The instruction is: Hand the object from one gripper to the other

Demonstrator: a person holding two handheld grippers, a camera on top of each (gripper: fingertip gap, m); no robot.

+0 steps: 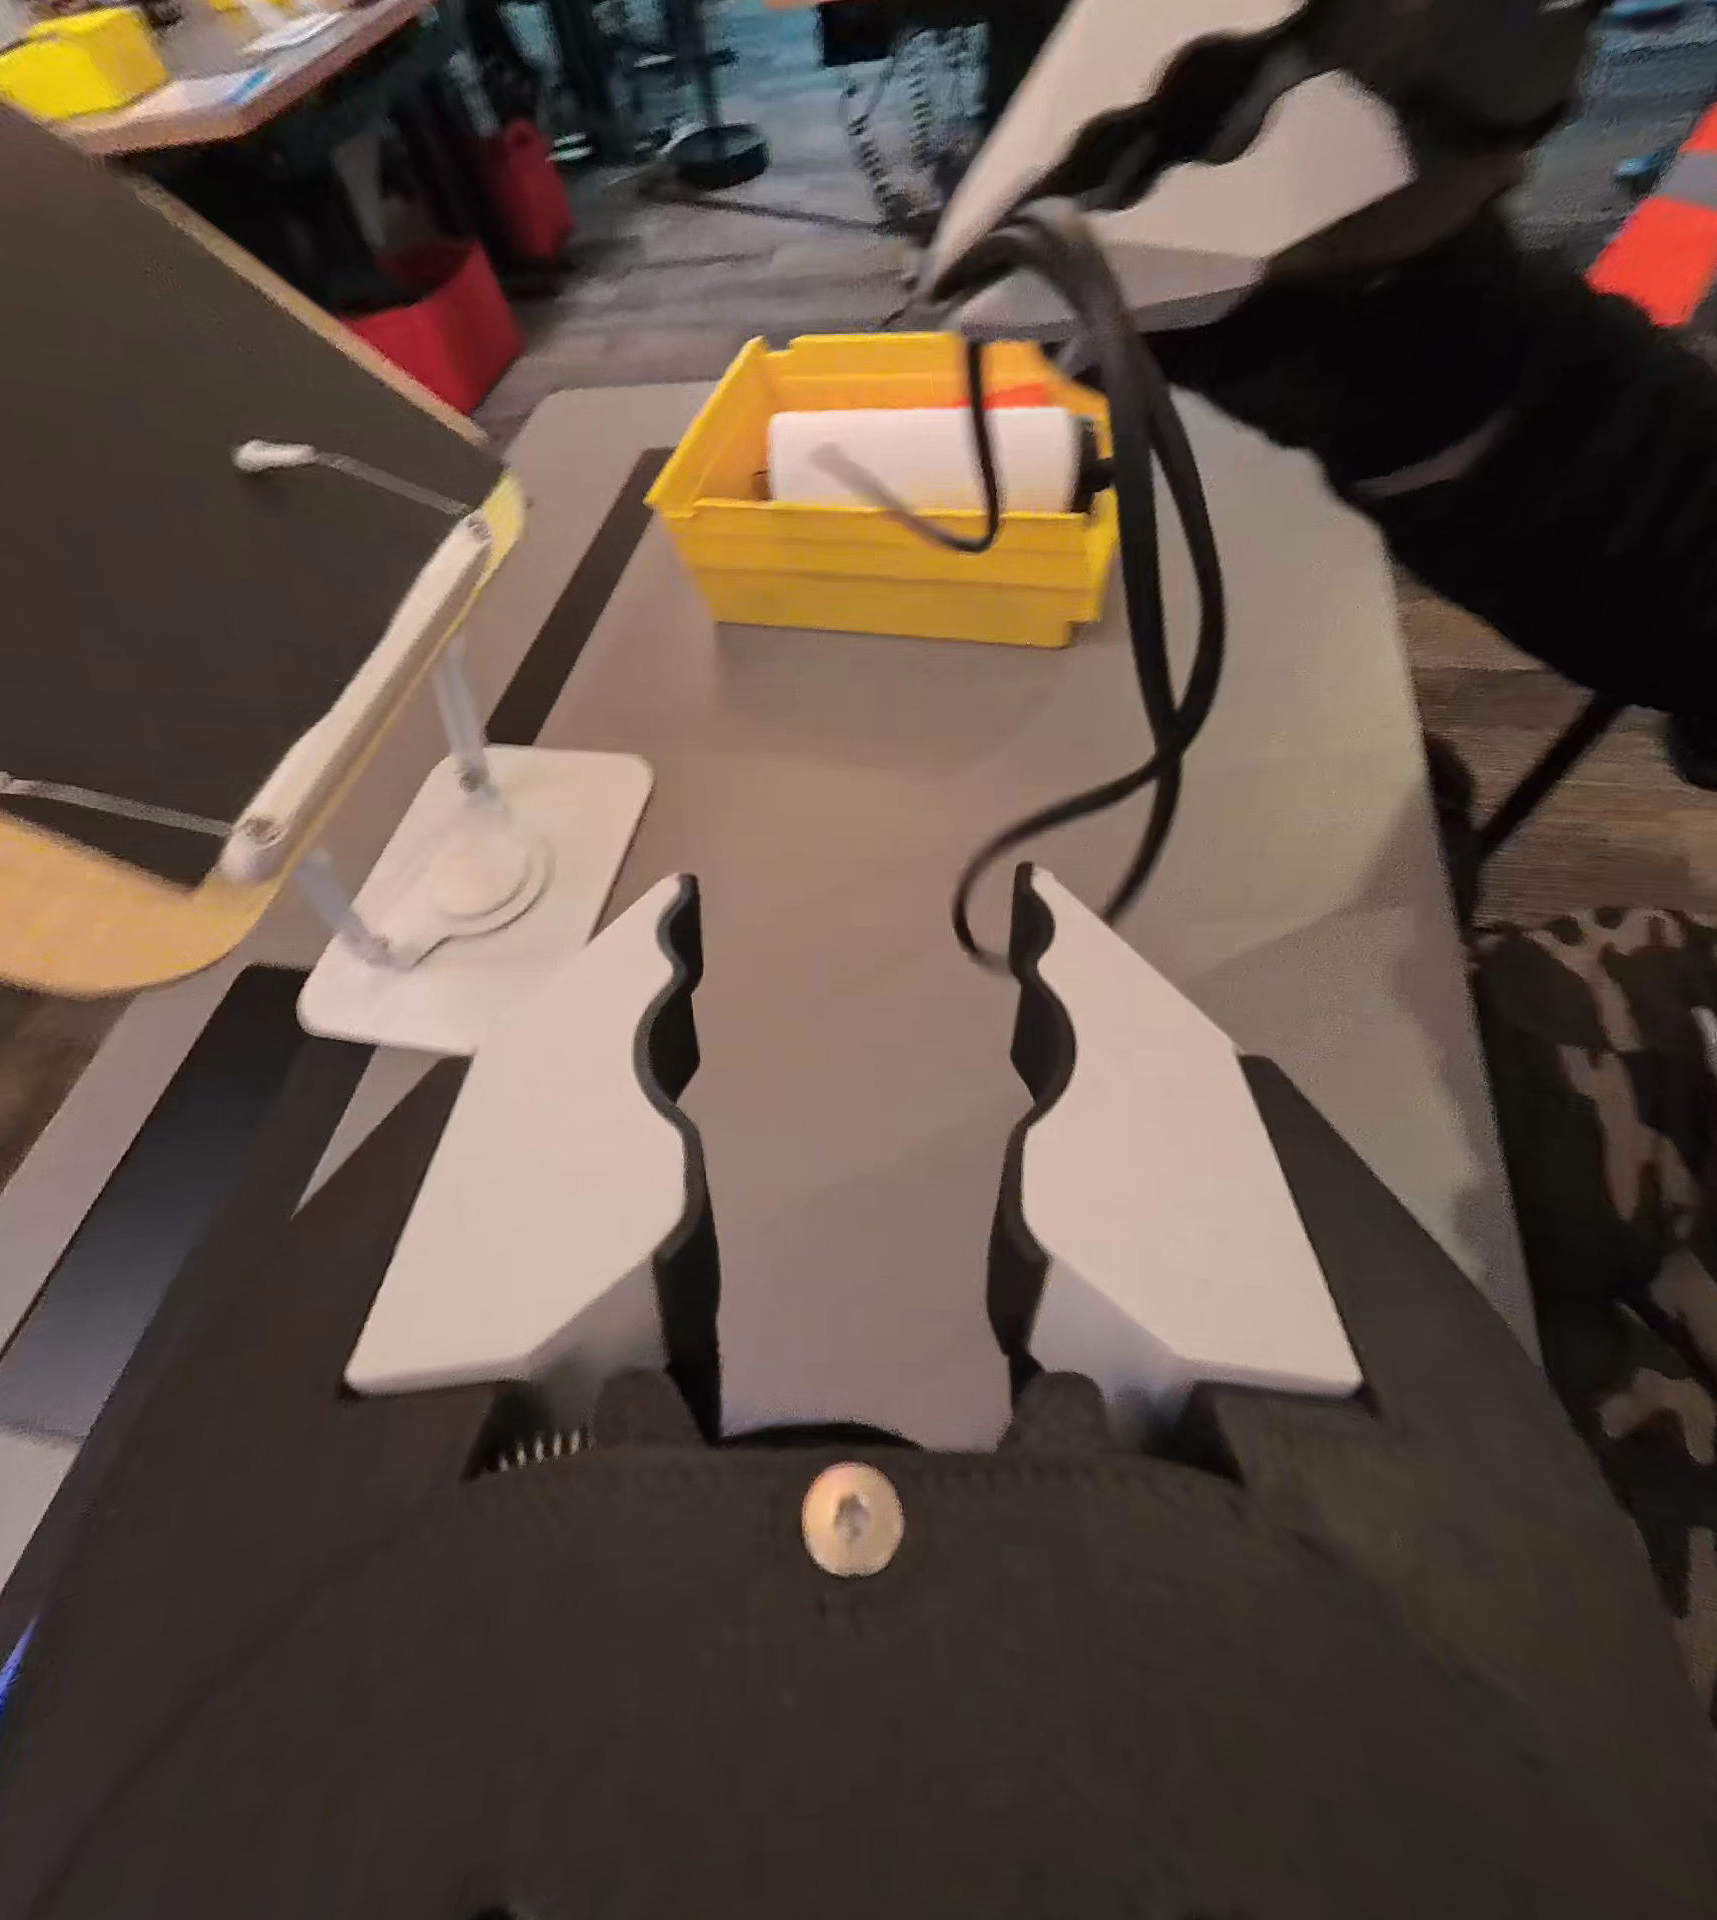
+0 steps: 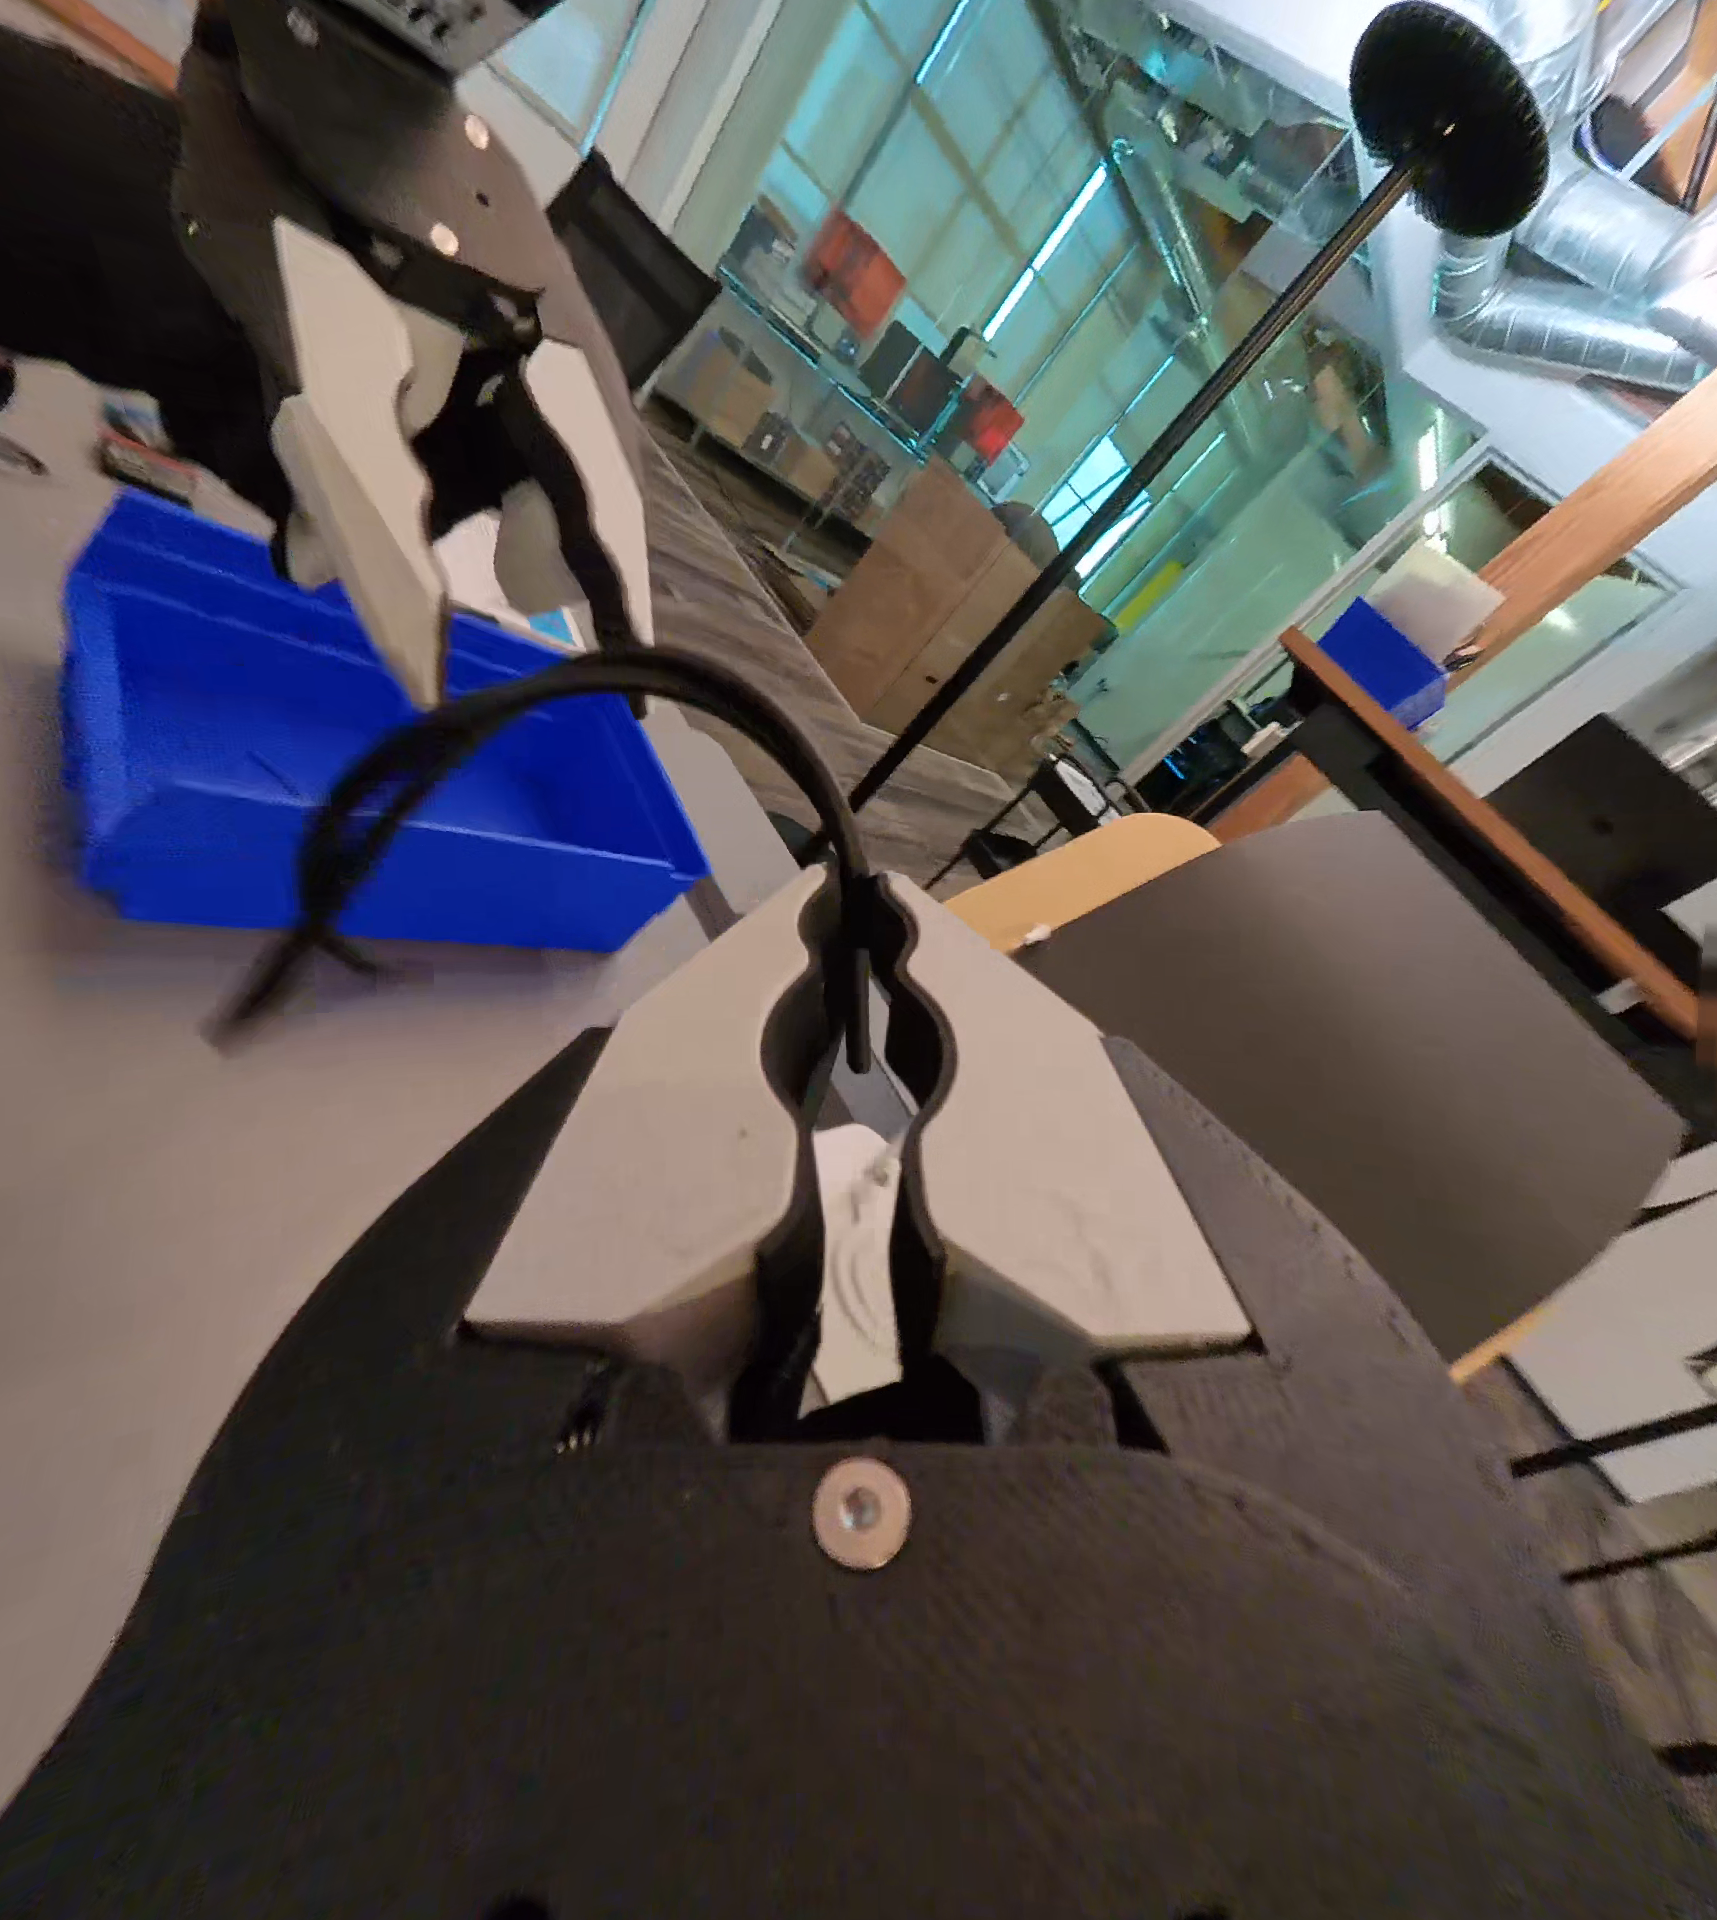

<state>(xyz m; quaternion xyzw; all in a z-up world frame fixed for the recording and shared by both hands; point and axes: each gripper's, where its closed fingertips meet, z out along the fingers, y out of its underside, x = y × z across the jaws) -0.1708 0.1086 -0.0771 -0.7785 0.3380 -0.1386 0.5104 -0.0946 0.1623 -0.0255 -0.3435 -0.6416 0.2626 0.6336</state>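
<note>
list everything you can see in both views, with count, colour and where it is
cable ties: a bundle, black, pinched at one end in the right gripper, the rest hanging free
yellow bin: one, far end of the table, holds a white roll
white roll: one, inside the yellow bin
blue bin: one, on the table under the left gripper
table: one, grey
white stand: one, flat base on the table's left side, carrying a dark panel
floor lamp: one, black, background
left gripper: one, white fingers, open, nothing between them
right gripper: one, white fingers, shut on the cable ties
</note>
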